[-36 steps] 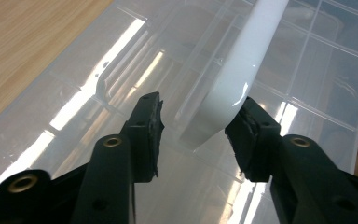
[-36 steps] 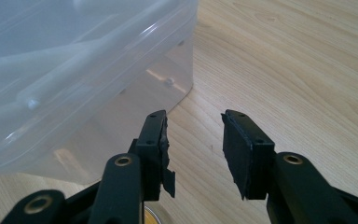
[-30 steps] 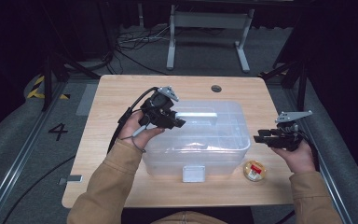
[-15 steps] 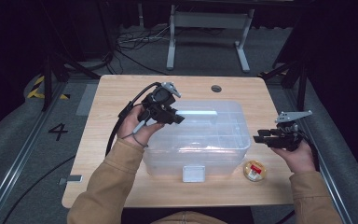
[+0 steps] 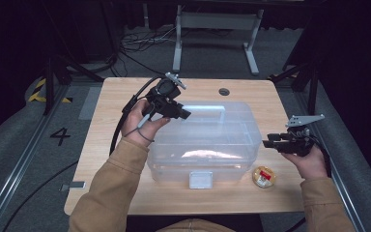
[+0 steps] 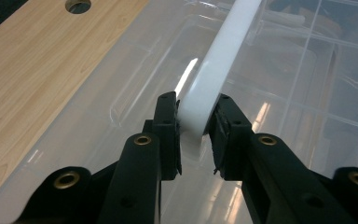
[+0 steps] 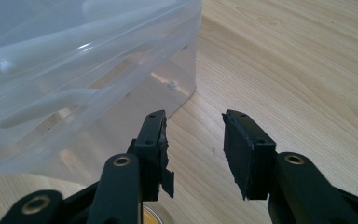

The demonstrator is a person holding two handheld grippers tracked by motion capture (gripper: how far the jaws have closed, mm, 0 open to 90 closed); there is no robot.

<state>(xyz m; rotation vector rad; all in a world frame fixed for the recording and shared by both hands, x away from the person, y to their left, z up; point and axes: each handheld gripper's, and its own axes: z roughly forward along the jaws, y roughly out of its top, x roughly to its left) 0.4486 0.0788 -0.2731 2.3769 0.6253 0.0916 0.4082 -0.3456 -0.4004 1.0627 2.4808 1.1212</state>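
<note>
across the middle of the tabletop (image 5: 125,96) sits a clear plastic box (image 5: 205,145), its long front wall close to the near edge and its lid on; a white handle (image 5: 204,110) runs along the top of the lid toward the far side; the left gripper (image 5: 182,114) hangs over the box's far left corner, and in the left gripper view its two black jaws stand on either side of the white handle (image 6: 214,70), the pads pressed against its end, so it is clamped on the handle; the handle rises at a slant away from the jaws, above the lid; the right gripper (image 5: 266,143) is just beside the box's right wall, apart from it, above the tabletop's right edge; in the right gripper view its jaws are parted with nothing between them, bare wood showing through the gap, and the box's corner (image 7: 186,70) lies ahead and to the left of them; a small round tin (image 5: 263,177) with a yellow and red top lies near the box's near right corner, below the right gripper and close to the near edge.
</note>
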